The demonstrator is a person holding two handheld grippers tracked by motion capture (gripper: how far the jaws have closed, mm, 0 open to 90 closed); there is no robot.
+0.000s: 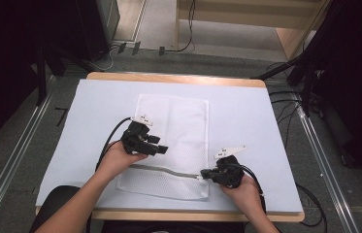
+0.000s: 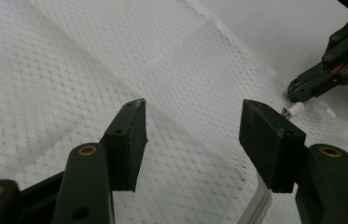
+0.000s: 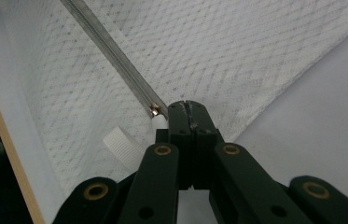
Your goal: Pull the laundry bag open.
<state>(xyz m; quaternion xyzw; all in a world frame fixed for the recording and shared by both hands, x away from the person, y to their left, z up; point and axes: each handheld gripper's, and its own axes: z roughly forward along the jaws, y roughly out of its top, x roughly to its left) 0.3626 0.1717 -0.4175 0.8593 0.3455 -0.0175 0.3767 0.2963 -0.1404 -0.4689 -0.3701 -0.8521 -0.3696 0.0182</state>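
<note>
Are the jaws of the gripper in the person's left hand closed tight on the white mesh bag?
No, the left gripper has its jaws standing wide apart above the mesh bag, with nothing pinched between them.

High view looks down and forward over the table (image 1: pixel 266 121); both gripper views sit close, seemingly sharing the mesh bag (image 1: pixel 178 121) zipper (image 3: pixel 111 56).

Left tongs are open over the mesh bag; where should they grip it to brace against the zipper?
Grip the mesh bag just beside the zipper, near its left end, coming straight down. The fabric lies flat, so pinch up a fold there, opposite the right tongs shut at the zipper pull.
</note>
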